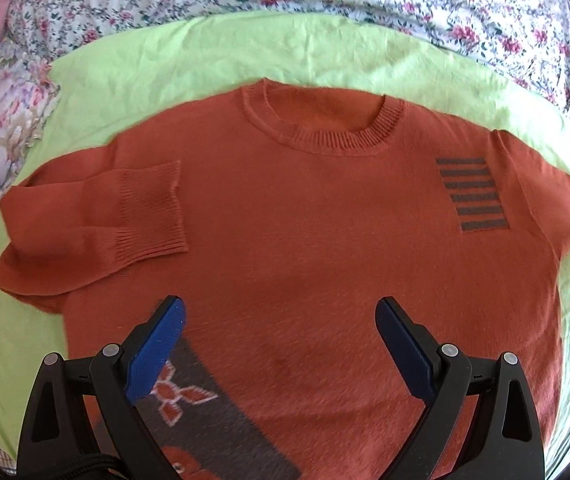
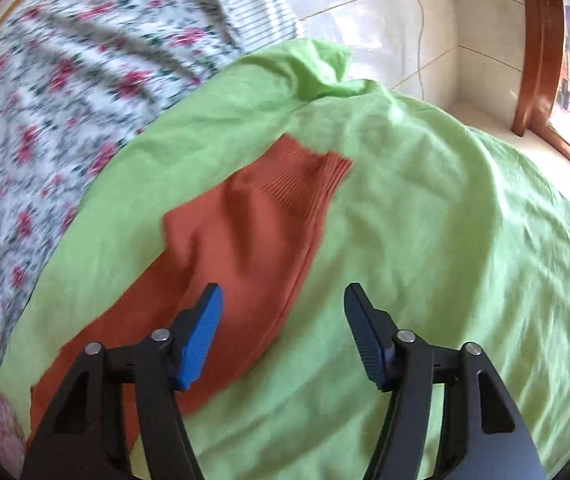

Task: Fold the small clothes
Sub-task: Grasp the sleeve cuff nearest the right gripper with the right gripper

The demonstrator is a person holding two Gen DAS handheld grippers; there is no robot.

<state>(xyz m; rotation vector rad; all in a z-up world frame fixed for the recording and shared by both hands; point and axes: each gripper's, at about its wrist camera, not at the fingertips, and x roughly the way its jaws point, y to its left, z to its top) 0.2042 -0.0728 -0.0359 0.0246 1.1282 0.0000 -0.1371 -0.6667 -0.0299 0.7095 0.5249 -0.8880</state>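
Note:
A rust-orange knit sweater [image 1: 305, 220] lies flat, front up, on a green sheet [image 1: 165, 64]. Its collar [image 1: 321, 128] points away. One sleeve [image 1: 97, 220] is folded in over the body, cuff toward the chest. A patch of dark stripes [image 1: 471, 194] sits on the chest at right. My left gripper [image 1: 281, 336] is open and empty above the sweater's lower body. In the right wrist view the other sleeve [image 2: 245, 240] lies stretched out on the sheet, its ribbed cuff [image 2: 309, 178] farthest away. My right gripper [image 2: 283, 328] is open and empty just above this sleeve's right edge.
A floral quilt [image 1: 485, 8] lies beyond the green sheet and along the left [image 2: 25, 120]. A dark band with a flower pattern [image 1: 189, 408] shows on the sweater near the left fingers. A tiled floor [image 2: 405, 28] and a wooden frame [image 2: 537, 48] lie past the bed.

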